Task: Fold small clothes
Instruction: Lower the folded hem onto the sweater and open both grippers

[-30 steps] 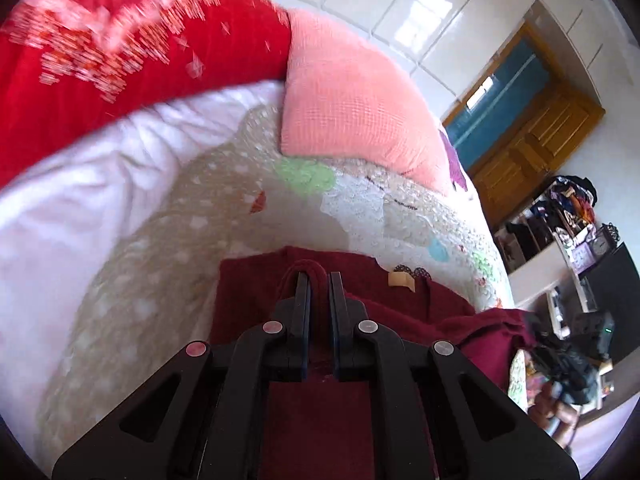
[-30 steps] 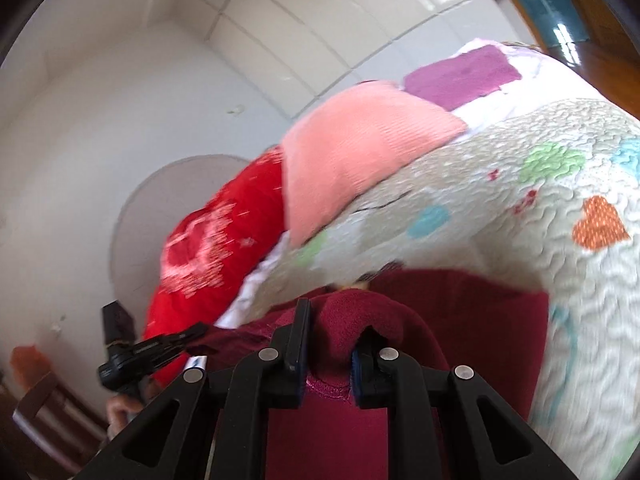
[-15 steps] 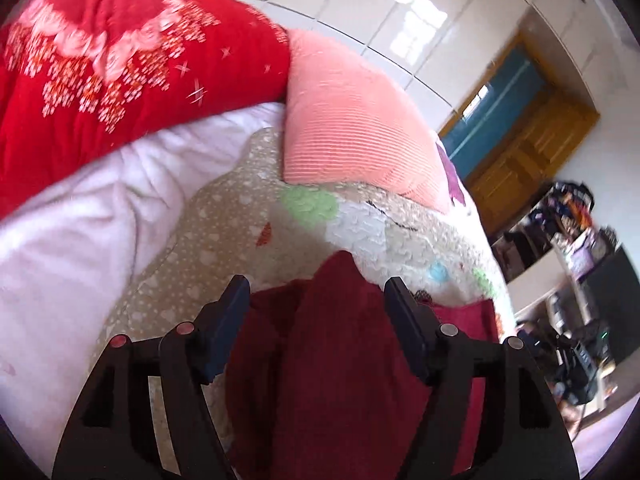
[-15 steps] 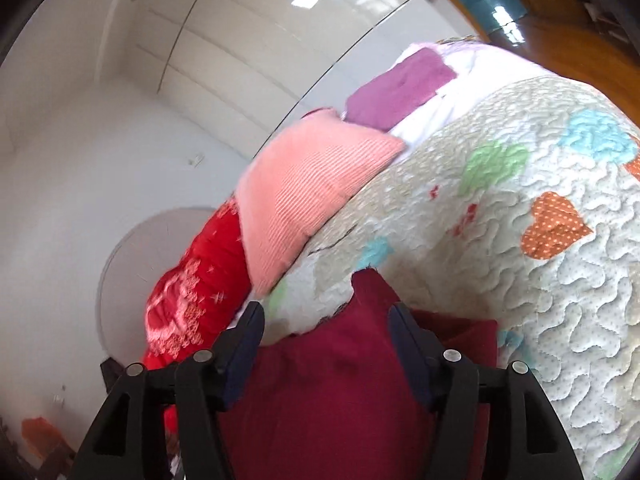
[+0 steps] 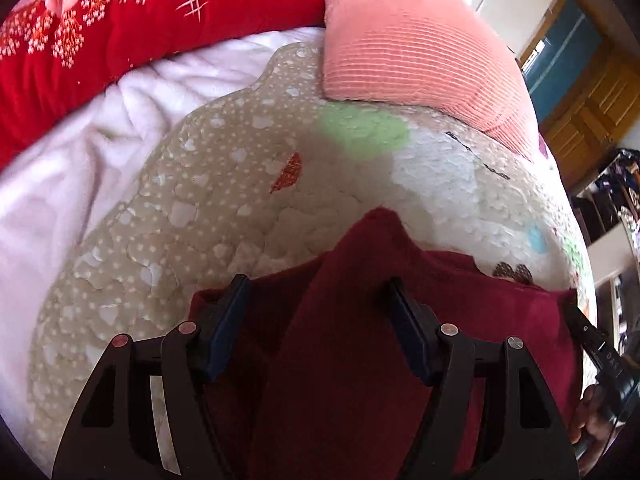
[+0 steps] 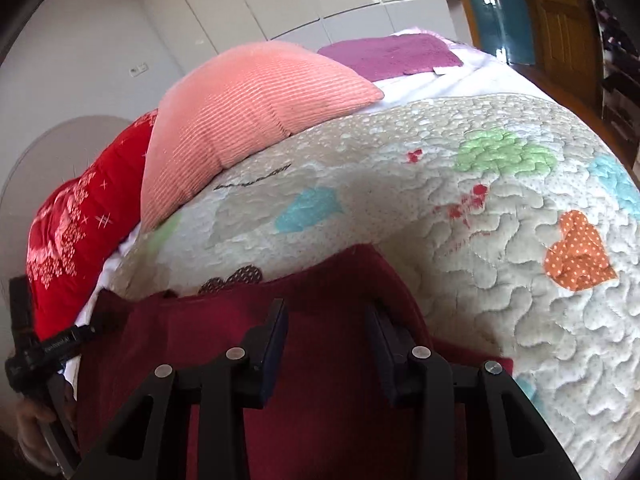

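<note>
A dark red garment (image 5: 360,344) lies folded on the patchwork quilt (image 5: 224,208), with a raised corner pointing toward the pillows. It also shows in the right wrist view (image 6: 328,360). My left gripper (image 5: 318,296) is open, its fingers astride the garment's raised fold, holding nothing. My right gripper (image 6: 326,320) is open over the garment's right part, holding nothing. The right gripper's body shows at the right edge of the left view (image 5: 600,364); the left gripper's body shows at the left edge of the right view (image 6: 36,352).
A pink ribbed pillow (image 5: 408,36) and a red flowered blanket (image 5: 100,32) lie at the head of the bed, with white sheet (image 5: 72,152) beside them. A purple cloth (image 6: 392,56) lies farther back. A wooden door (image 5: 592,88) and shelves stand beyond the bed's right side.
Both grippers were shut on folds of the red garment a second ago; both opened and let it drop onto the quilt, then stayed open just above it.
</note>
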`<action>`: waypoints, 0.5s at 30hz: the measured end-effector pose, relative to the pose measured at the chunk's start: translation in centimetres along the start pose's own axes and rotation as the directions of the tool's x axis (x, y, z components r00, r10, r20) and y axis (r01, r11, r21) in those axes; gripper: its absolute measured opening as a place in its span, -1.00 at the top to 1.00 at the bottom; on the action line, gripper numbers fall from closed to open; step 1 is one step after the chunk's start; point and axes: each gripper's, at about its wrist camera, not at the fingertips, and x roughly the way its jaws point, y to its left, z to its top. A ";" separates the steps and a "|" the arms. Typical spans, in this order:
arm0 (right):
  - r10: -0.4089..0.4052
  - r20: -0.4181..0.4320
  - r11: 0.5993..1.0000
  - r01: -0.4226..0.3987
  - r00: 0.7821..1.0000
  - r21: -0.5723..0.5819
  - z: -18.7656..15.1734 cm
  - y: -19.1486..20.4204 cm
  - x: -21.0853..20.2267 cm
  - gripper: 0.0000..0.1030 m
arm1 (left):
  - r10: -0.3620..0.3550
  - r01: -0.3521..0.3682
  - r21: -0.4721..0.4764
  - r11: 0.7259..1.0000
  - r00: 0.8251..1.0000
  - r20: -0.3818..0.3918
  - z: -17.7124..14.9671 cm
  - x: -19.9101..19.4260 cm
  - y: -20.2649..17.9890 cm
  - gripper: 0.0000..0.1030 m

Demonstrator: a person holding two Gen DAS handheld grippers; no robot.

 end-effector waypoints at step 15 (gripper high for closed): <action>0.186 0.019 0.983 -0.186 0.982 0.010 -2.9 1.1 -7.6 0.20 | -0.070 0.064 0.094 0.994 0.996 0.059 -4.7 -8.0 1.3 -0.34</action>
